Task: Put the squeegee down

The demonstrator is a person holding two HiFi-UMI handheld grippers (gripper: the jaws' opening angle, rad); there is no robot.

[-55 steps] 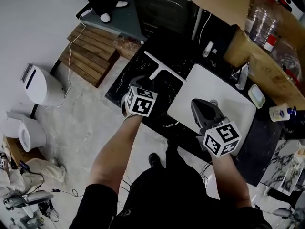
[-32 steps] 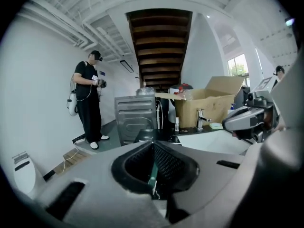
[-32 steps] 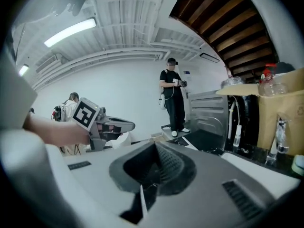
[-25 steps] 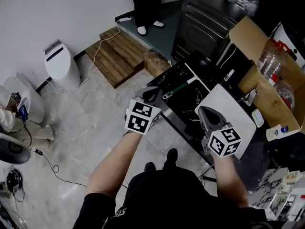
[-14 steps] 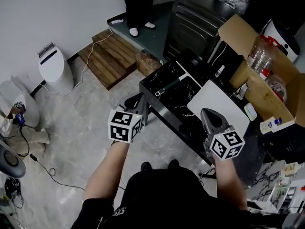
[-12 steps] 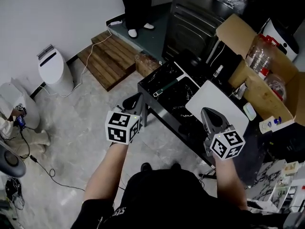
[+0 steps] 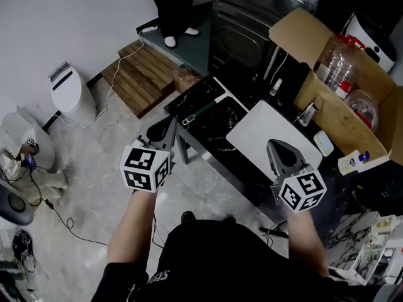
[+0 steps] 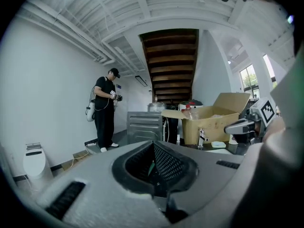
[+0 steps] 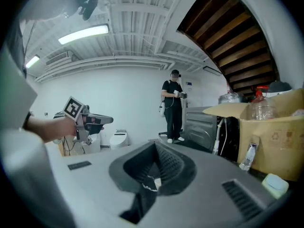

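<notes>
Black marbled worktop (image 7: 214, 131). Cardboard box (image 7: 327, 99) stands beyond its far right edge. White board (image 7: 271, 131) lies flat mid-worktop.

Left gripper (image 7: 165, 128) is off the left edge, over the floor, jaws fully closed and empty. Right gripper (image 7: 278, 148) is above the board's near edge, jaws together, nothing held.

Squeegee (image 7: 200, 111) lies flat near the far left corner, apart from both grippers.

Standing person (image 7: 169, 8), upper body beyond the head view's top edge

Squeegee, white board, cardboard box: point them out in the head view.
squeegee (image 7: 201, 111), head view, handle.
white board (image 7: 255, 131), head view, bare surface.
cardboard box (image 7: 343, 118), head view, side wall.
</notes>
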